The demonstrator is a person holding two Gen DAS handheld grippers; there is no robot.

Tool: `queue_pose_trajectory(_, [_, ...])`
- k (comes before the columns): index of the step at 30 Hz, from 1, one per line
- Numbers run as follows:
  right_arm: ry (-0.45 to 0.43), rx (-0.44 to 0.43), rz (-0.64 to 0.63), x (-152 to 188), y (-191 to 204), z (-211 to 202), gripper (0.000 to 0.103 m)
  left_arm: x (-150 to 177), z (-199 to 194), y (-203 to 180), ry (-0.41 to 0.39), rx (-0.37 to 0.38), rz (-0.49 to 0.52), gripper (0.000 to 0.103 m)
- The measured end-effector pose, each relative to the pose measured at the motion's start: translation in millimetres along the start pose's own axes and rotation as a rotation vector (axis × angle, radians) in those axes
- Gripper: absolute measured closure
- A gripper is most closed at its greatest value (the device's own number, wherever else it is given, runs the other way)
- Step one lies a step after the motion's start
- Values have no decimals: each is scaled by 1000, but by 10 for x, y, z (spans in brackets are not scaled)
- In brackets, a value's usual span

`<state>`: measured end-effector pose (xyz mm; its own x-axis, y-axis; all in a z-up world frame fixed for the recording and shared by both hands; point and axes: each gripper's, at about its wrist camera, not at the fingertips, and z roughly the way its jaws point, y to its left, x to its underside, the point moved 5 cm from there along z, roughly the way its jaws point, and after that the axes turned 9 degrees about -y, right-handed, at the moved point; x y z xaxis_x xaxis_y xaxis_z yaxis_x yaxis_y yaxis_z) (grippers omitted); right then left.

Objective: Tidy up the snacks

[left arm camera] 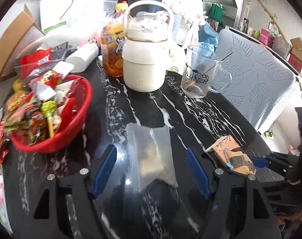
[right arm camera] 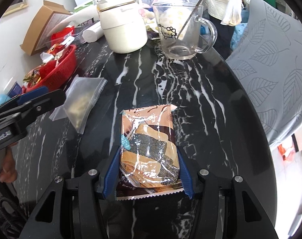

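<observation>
A clear zip bag [left arm camera: 151, 155] with pale snack pieces lies flat on the black marble table [left arm camera: 190, 119]. My left gripper [left arm camera: 150, 149] stands open over it, with its blue pads apart from the bag on both sides. From the right wrist view the left gripper [right arm camera: 51, 94] sits at the corner of the same zip bag [right arm camera: 83, 99]. My right gripper [right arm camera: 149, 149] is shut on a sesame-cracker packet [right arm camera: 149, 139], which it pinches by both long sides. That packet [left arm camera: 230, 155] shows at the right in the left wrist view. A red basket [left arm camera: 79, 119] full of wrapped snacks stands at the left.
A white kettle jug [left arm camera: 145, 59], an orange drink bottle [left arm camera: 111, 45] and a glass mug [left arm camera: 198, 73] with a spoon stand at the far side. A leaf-patterned chair [left arm camera: 256, 75] sits at the right edge. A person in white [left arm camera: 183, 6] stands behind it.
</observation>
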<state>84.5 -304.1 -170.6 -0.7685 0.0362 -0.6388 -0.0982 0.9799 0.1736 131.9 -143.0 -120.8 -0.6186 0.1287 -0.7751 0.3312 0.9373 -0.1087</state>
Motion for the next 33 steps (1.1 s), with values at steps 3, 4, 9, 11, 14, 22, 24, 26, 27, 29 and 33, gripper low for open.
queue_pose_trajectory(3, [4,1,-2,-39,-20,44,49,7,211,21,46,6,-18,32])
queue_pose_trajectory(4, [6,-2,-2,-52,-23,61,49,15,258,25,59,6,-22,32])
queue_pose_trajectory(9, [8,-3,-11,-125,-27,124,49,66,481,48,122,12,-31,32])
queue_pose_trajectory(11, [8,-3,-16,-142,-26,140,48,103,554,54,146,8,-31,32])
queue_pose_trajectory(14, [10,1,-27,-160,-16,159,48,98,565,36,138,-10,-4,31])
queue_pose_trajectory(22, [6,13,-31,-167,-4,164,48,135,483,34,141,-23,-13,50])
queue_pose_trajectory(24, [2,16,-32,-151,13,156,49,157,447,34,145,-10,-17,57])
queue_pose_trajectory(26, [-1,15,-29,-136,28,141,49,191,387,42,150,-3,-21,57])
queue_pose_trajectory(27, [-2,13,-29,-122,42,132,50,203,363,46,150,-1,-23,57])
queue_pose_trajectory(29, [-3,9,-28,-96,67,111,50,230,294,43,149,3,-26,59])
queue_pose_trajectory(33, [1,-5,-29,-24,149,52,50,318,151,59,147,4,-27,59])
